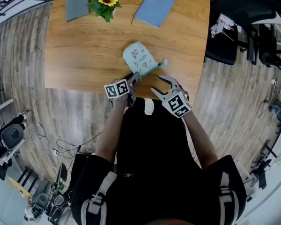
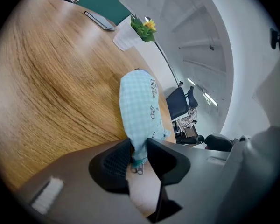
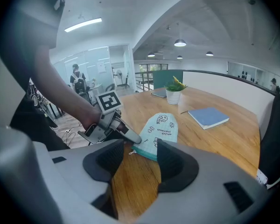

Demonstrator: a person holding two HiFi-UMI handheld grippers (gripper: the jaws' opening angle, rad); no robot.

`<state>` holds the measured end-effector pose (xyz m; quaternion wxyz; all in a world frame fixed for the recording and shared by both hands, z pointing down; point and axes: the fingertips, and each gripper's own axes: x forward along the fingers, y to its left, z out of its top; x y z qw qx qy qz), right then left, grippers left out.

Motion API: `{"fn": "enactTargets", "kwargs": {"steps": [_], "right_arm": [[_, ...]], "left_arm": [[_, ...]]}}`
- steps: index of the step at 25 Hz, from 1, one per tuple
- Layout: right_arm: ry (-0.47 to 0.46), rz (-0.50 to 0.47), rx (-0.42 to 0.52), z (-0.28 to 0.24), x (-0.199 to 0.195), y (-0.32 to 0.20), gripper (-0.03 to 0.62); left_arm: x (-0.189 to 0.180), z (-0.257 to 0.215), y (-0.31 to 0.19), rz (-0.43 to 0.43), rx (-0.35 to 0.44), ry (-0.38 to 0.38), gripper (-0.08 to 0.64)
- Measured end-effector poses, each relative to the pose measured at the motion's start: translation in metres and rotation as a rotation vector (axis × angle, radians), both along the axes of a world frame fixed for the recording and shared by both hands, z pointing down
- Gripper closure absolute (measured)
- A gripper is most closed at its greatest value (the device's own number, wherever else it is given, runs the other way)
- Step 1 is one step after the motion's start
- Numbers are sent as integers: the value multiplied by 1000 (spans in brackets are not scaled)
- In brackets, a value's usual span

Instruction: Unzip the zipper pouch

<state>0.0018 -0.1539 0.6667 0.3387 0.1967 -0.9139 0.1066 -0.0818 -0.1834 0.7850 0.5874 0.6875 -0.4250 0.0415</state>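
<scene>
The pouch (image 1: 139,56) lies on the wooden table (image 1: 84,50) close to its near edge, right of the middle. Bare wood stretches wide to the left and beyond it. Along the far edge sit a grey notebook (image 1: 77,3), a potted flower (image 1: 105,3) and a blue notebook (image 1: 154,8), all well apart from the pouch. The left gripper (image 1: 136,75) reaches over the near edge and pinches the pouch's near-left corner between its jaws, with the zipper pull (image 2: 137,170) just behind them. The right gripper (image 1: 158,84) hangs just right of it at the table's edge, near the pouch but not touching. Its jaws stand apart and empty.
</scene>
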Motion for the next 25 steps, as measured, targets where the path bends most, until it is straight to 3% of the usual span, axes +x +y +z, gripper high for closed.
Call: {"fn": "enactTargets", "kwargs": {"steps": [6,17,25], "right_arm": [[-14,15,-4,0,4,1,365],[-25,30,6,-4,5,4,367],[-35,17,10,-7,-2,11,374]], "left_arm": [[-3,1,2,21,11,-47,539],[7,-21,1,-22,17,106,557],[13,-53,-12,-73,73,203,557]]}}
